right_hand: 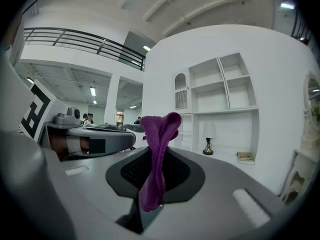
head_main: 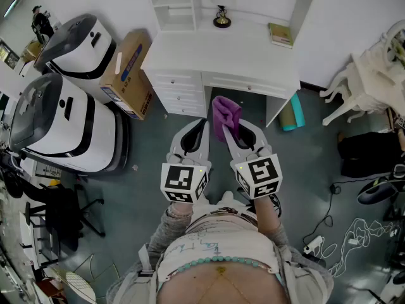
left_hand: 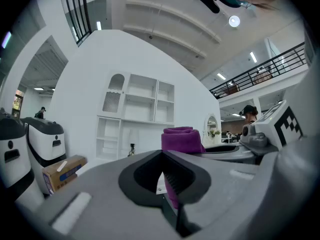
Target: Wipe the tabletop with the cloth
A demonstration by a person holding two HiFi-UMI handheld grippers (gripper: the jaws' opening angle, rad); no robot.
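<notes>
The right gripper (right_hand: 150,186) is clamped on the purple cloth (right_hand: 159,139), which stands bunched upright at frame centre. The left gripper (left_hand: 167,189) has its jaws together and empty. The white tabletop (head_main: 221,52) lies at upper centre, apart from both, so the cloth should land there flattened under a firm clamp.

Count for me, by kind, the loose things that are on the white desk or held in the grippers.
Purple cloth: 1, clamped in the right gripper
Lamp: 1, on the desk
Book: 1, on the desk
Total: 3
</notes>
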